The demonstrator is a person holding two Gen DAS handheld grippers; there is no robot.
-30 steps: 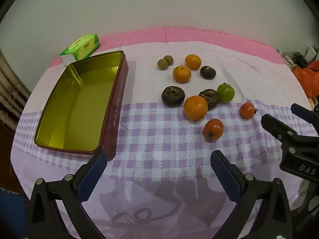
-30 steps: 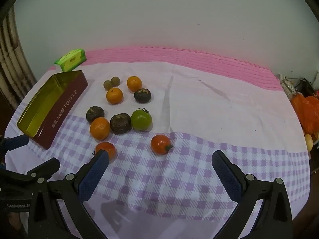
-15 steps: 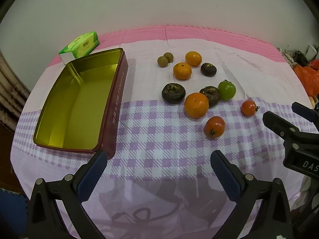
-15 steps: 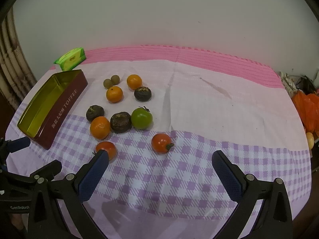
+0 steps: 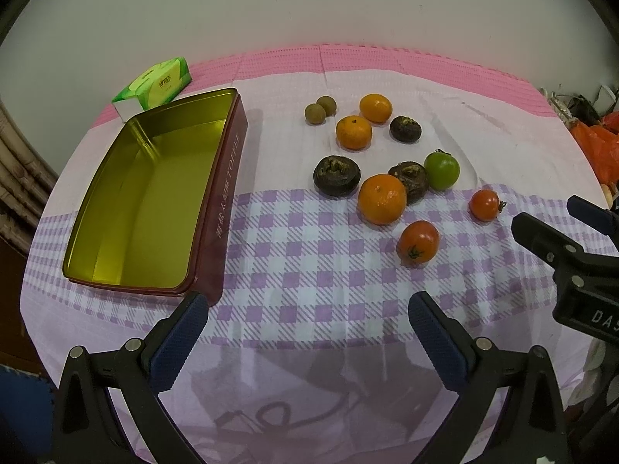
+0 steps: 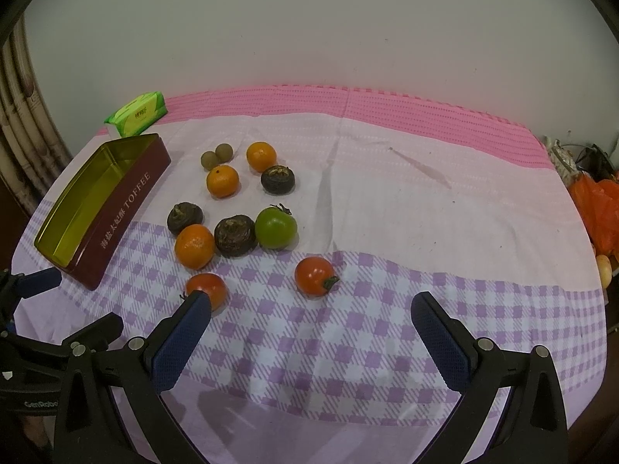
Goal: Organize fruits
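Several fruits lie loose on the cloth: three oranges, the nearest, three dark wrinkled fruits, a green tomato, two red tomatoes, and two small brown fruits. An empty maroon tin with a gold inside sits left of them. My left gripper is open, near the table's front edge. My right gripper is open too, just short of the red tomatoes, nothing between its fingers.
A green tissue pack lies behind the tin. Orange plastic bags crowd the right edge of the table. A plain wall stands behind. The right gripper's body shows at the right of the left wrist view.
Both grippers have drawn back and risen slightly, so the fruits and tin sit a little farther off. Nothing on the table has moved.
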